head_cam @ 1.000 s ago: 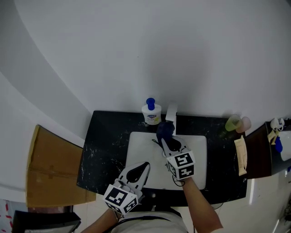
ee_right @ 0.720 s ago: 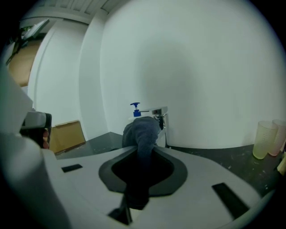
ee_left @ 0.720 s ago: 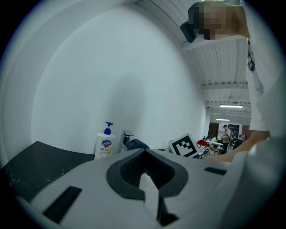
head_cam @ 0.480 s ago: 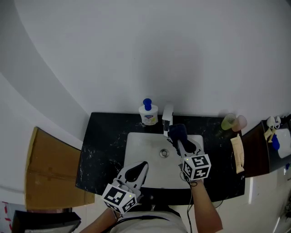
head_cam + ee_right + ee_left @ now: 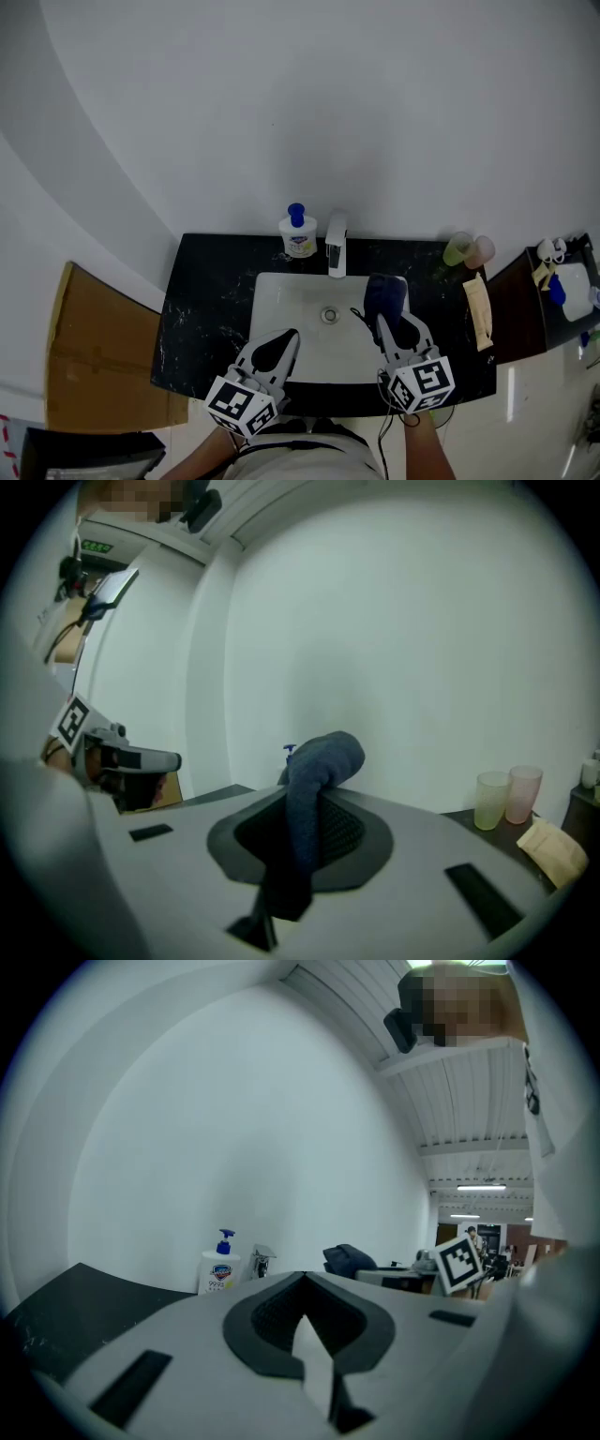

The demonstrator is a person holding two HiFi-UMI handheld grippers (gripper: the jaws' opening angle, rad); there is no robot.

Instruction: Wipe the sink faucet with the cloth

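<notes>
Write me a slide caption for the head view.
Right claw grips a blue cloth over the sink, right of the faucet; left claw, shut, hovers at the front edge.

My left gripper (image 5: 284,337) and right gripper (image 5: 388,326) are pale grey with black-lined fingers (image 5: 169,1335). Each carries a black-and-white marker cube (image 5: 424,382).

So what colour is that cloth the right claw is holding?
The cloth is dark blue, and it shows clearest in the right gripper view.
</notes>
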